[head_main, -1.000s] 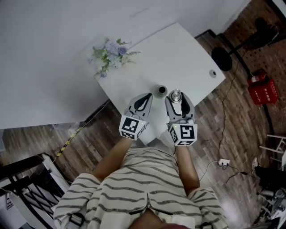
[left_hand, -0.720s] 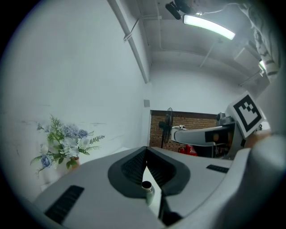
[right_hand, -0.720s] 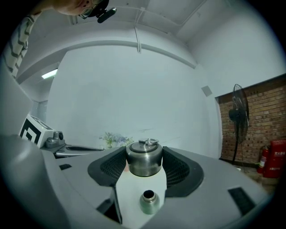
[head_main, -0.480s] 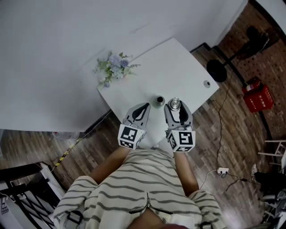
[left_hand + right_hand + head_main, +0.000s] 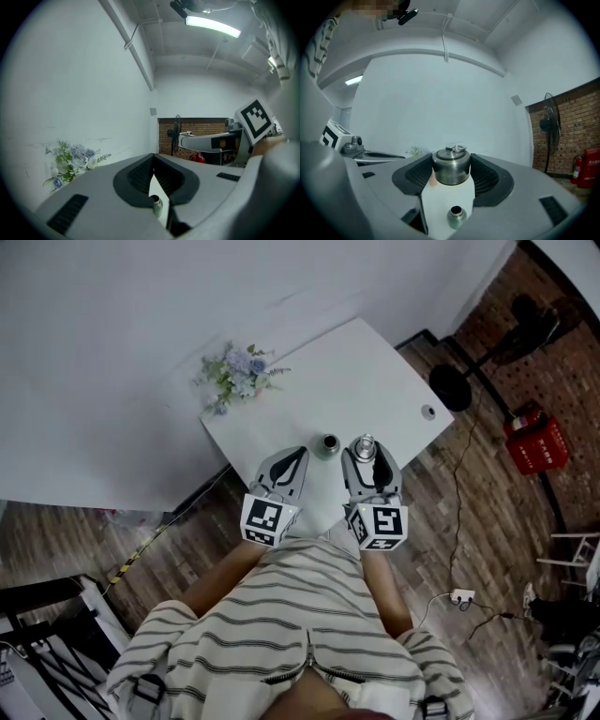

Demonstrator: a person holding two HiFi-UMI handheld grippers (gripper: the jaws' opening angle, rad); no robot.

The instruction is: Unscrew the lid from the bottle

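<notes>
A steel bottle (image 5: 328,443) stands open-mouthed on the white table (image 5: 356,371), near its front edge. Its steel lid (image 5: 366,443), with a small ring on top, sits between the pads of my right gripper (image 5: 367,450), lifted off the bottle and to its right. In the right gripper view the lid (image 5: 451,167) fills the jaws and the bottle (image 5: 456,217) shows lower down. My left gripper (image 5: 297,457) hovers just left of the bottle, shut and empty. In the left gripper view the bottle (image 5: 156,205) peeks through the slit below the closed jaws.
A bunch of pale flowers (image 5: 234,371) lies at the table's far left corner. A round cable hole (image 5: 428,412) sits near the table's right edge. A floor fan (image 5: 452,385) and a red crate (image 5: 535,441) stand on the wooden floor to the right.
Both grippers have risen a little above the table. The lid stays in the right gripper, and the bottle has not moved.
</notes>
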